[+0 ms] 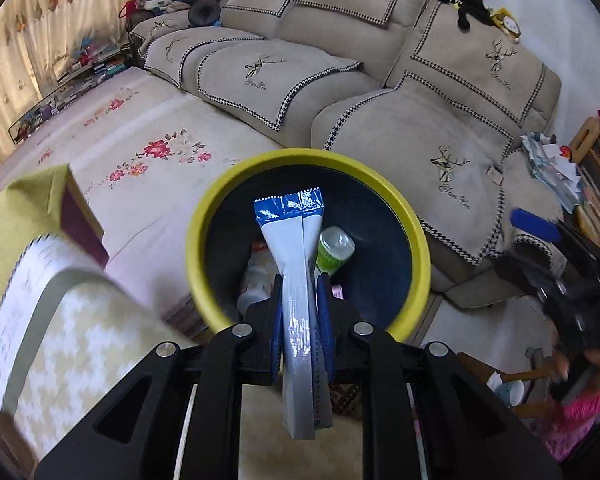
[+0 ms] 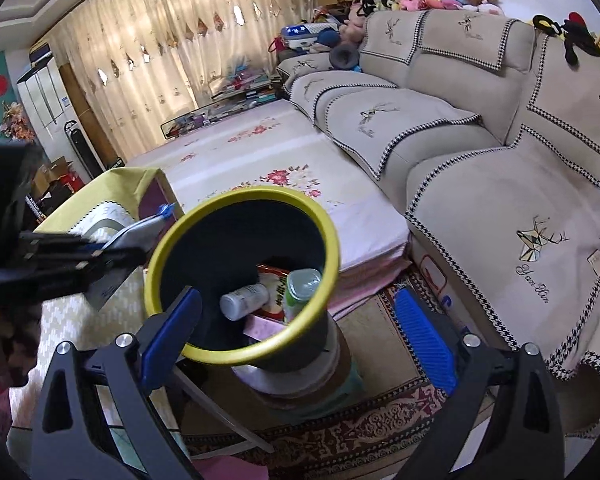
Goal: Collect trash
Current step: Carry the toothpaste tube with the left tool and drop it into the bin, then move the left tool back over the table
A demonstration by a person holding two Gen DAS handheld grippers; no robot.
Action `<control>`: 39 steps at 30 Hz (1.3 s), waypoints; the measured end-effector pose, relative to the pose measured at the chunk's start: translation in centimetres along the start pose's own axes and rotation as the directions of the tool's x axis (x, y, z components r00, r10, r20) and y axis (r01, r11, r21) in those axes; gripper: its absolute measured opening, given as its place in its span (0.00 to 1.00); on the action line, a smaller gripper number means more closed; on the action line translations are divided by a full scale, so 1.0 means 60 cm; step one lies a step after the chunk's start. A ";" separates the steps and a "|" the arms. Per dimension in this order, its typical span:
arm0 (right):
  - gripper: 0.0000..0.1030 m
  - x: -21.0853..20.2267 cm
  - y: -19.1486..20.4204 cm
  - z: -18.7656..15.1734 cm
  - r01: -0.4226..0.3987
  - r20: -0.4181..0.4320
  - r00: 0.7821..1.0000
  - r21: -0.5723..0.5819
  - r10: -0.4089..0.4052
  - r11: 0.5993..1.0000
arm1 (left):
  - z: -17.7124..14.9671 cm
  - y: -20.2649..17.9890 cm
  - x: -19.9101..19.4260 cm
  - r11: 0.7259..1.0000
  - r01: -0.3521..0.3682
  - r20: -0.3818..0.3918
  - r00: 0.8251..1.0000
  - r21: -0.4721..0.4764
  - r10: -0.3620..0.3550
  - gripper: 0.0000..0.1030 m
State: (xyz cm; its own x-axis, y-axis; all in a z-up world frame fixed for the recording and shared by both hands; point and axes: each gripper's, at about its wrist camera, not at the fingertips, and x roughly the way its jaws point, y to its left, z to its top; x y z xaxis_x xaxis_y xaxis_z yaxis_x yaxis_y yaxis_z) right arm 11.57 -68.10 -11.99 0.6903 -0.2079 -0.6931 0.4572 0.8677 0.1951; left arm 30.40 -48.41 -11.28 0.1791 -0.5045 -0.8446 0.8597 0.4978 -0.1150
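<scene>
My left gripper [image 1: 300, 280] is shut on a blue and silver wrapper [image 1: 296, 248], which sticks out forward over the mouth of the yellow-rimmed dark bin [image 1: 204, 216]. In the bin lie a green-labelled bottle [image 1: 334, 250] and a white bottle [image 1: 256, 280]. From the right wrist view, the left gripper [image 2: 120, 252] holds the wrapper [image 2: 140, 228] just left of the bin rim [image 2: 328, 240]. My right gripper [image 2: 298, 296] stands wide open in front of the bin with nothing between its fingers. A white bottle [image 2: 244, 300], a green bottle [image 2: 302, 288] and a red packet [image 2: 274, 280] show inside.
The bin stands on a round stool [image 2: 300, 380] over a patterned rug [image 2: 360, 432]. A beige sofa [image 2: 480, 160] runs along the right, a flowered mat [image 2: 260, 152] beside it. A table with a yellow-green cloth [image 1: 24, 208] is at the left. A pink sleeve [image 1: 580, 412] shows at the right.
</scene>
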 end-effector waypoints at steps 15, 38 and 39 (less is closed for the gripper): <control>0.90 0.001 0.006 -0.002 -0.019 -0.013 1.000 0.004 0.019 1.000 | -0.009 0.002 -0.067 0.994 -0.072 0.156 0.984 -0.087 0.084 0.66; 0.90 0.019 0.297 -0.026 -0.198 -0.093 0.979 -0.233 0.180 0.952 | -0.508 0.254 -0.580 0.730 -0.323 0.386 0.682 -0.602 0.621 0.95; 0.90 0.023 0.317 -0.027 -0.210 -0.103 0.976 -0.248 0.190 0.946 | -0.534 0.275 -0.592 0.704 -0.318 0.378 0.667 -0.635 0.642 0.95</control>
State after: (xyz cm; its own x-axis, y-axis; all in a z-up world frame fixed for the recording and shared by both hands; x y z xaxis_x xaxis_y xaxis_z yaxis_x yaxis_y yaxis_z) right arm 20.30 -51.16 -10.39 0.7029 0.0087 -0.7112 0.1480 0.9762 0.1582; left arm 22.88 0.34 0.08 0.8523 -0.2839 -0.4393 0.2448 0.9587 -0.1446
